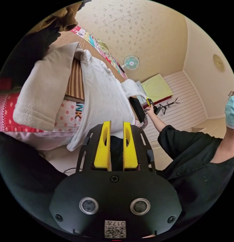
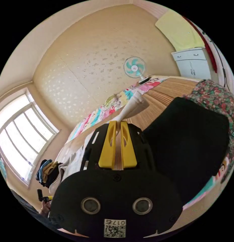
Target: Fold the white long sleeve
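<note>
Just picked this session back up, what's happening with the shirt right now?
A person is holding the white long sleeve shirt up off the striped mat with both grippers. The left gripper has its yellow jaws closed on the shirt's edge near the bottom. The right gripper pinches a bunched end of the white fabric, seemingly a sleeve. The garment hangs stretched between them, not yet folded. A beige pillow lies beside it.
</note>
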The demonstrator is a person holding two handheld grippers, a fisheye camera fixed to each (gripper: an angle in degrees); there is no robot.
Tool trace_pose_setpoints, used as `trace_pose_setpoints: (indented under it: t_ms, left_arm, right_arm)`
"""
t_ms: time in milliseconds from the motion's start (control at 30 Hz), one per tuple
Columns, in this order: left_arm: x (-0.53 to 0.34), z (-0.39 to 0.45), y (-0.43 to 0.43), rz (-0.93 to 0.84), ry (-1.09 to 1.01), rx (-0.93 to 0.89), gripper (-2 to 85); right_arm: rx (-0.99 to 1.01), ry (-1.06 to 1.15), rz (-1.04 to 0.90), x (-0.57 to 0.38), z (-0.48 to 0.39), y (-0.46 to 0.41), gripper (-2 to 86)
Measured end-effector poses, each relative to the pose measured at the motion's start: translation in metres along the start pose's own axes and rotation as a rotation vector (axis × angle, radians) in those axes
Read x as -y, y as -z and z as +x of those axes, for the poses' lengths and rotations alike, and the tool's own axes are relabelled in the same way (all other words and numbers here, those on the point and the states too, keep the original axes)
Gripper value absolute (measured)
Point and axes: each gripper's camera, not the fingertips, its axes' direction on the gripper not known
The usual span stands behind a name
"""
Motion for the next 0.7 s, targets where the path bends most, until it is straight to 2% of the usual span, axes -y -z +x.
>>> trace_pose_setpoints:
  t_ms: [100,167,267,433,500,600,700]
  left_arm:
    - [-0.002,0.005,0.003,0.028,0.001,0.082,9.5]
    - [0.001,0.009,0.008,0.036,-0.004,0.165,10.1]
    - [0.007,0.019,0.019,0.045,-0.039,0.291,10.5]
    - [0.02,0.024,0.017,0.013,-0.065,0.481,11.5]
    - [0.025,0.021,0.01,-0.001,-0.054,0.491,12.1]
    - [0.028,0.021,-0.003,0.009,-0.043,0.502,12.7]
    - [0.029,0.035,-0.011,0.015,-0.077,0.544,13.2]
  right_arm:
    - [-0.178,-0.25,-0.1,-0.011,0.075,0.02,2.8]
    - [-0.149,-0.305,-0.161,-0.016,0.093,0.019,2.9]
    - [-0.185,-0.259,-0.121,-0.009,0.065,0.015,3.0]
    - [-0.363,0.014,-0.045,0.01,-0.092,-0.018,3.1]
    - [-0.296,0.24,0.007,-0.004,-0.203,-0.042,3.3]
    - [-0.12,0.445,0.046,-0.053,-0.328,-0.073,3.5]
    - [0.037,0.627,-0.002,-0.123,-0.425,-0.117,3.8]
